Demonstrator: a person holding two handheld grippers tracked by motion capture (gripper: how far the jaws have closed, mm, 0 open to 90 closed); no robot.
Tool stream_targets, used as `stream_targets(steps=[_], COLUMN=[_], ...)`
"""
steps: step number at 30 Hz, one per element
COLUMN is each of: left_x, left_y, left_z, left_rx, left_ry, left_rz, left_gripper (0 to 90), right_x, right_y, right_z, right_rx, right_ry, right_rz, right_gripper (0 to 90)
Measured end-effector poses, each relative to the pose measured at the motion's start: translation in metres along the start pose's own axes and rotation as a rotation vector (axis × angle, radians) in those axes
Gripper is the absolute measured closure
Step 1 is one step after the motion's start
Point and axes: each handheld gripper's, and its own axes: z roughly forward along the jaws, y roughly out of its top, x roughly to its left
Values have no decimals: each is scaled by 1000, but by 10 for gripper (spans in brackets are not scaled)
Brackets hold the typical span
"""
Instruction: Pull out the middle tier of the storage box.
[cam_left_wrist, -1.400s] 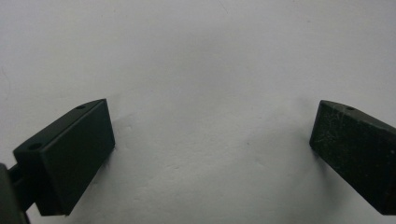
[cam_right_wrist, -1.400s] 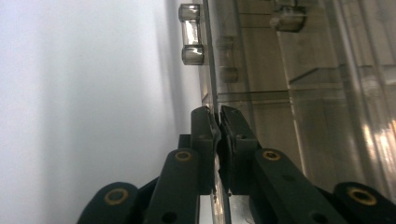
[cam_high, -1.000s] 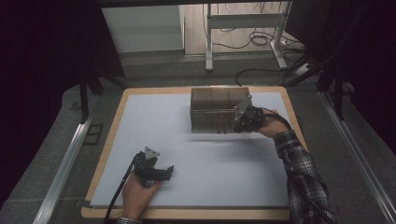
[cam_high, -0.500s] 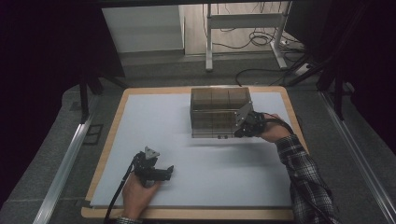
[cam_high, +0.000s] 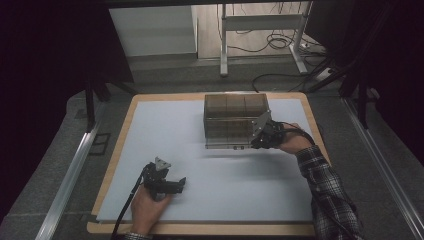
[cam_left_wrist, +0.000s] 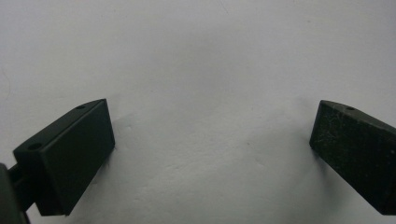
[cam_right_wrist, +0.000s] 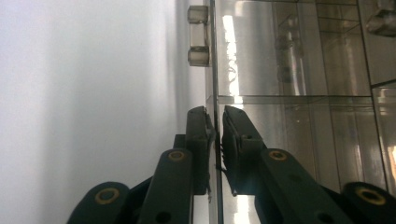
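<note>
Moved since earlier frame: box (cam_high: 236, 120), front edge lower. Right gripper (cam_right_wrist: 215, 135) jaws, just easing open, straddle its clear wall; forearm reaches from right. Left gripper (cam_high: 161, 180) rests near table edge, jaws wide, empty. Box contents indistinct.

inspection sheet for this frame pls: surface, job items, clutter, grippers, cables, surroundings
Surface: white mat on a wood-edged table.
Job's things: clear compartmented box at the far side of the mat.
Clutter: nothing seen.
Grippers: right gripper pinches a thin clear wall of the box, jaws just eased slightly; left gripper open over bare mat.
Cables: left gripper's cable trails off the near edge.
Surroundings: desk legs and floor wires beyond.
</note>
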Motion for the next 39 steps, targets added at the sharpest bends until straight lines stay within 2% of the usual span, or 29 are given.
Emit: stream_targets(steps=[6, 15, 17, 18, 24, 25, 27, 32, 35, 39], left_x=[0, 0, 0, 0, 0, 0, 0, 0, 0, 0], left_y=[0, 0, 0, 0, 0, 0, 0, 0, 0, 0], left_z=[0, 0, 0, 0, 0, 0, 0, 0, 0, 0], left_rx=[0, 0, 0, 0, 0, 0, 0, 0, 0, 0], left_ry=[0, 0, 0, 0, 0, 0, 0, 0, 0, 0], left_rz=[0, 0, 0, 0, 0, 0, -1, 0, -1, 0], left_gripper=[0, 0, 0, 0, 0, 0, 0, 0, 0, 0], right_x=[4, 10, 11, 13, 18, 21, 22, 28, 35, 41], right_y=[3, 6, 7, 8, 11, 11, 11, 11, 9, 8], right_z=[-4, -8, -8, -9, -12, -14, -14, -17, -18, -17], right_rx=[-32, -39, -53, -56, -71, -74, -83, -86, -111, -114], right_ry=[-18, -52, -46, -65, -82, -99, -92, -121, -129, -137], right_rz=[23, 22, 26, 26, 39, 46, 49, 72, 99, 112], right_gripper=[753, 723, 718, 707, 678, 666, 661, 610, 557, 497])
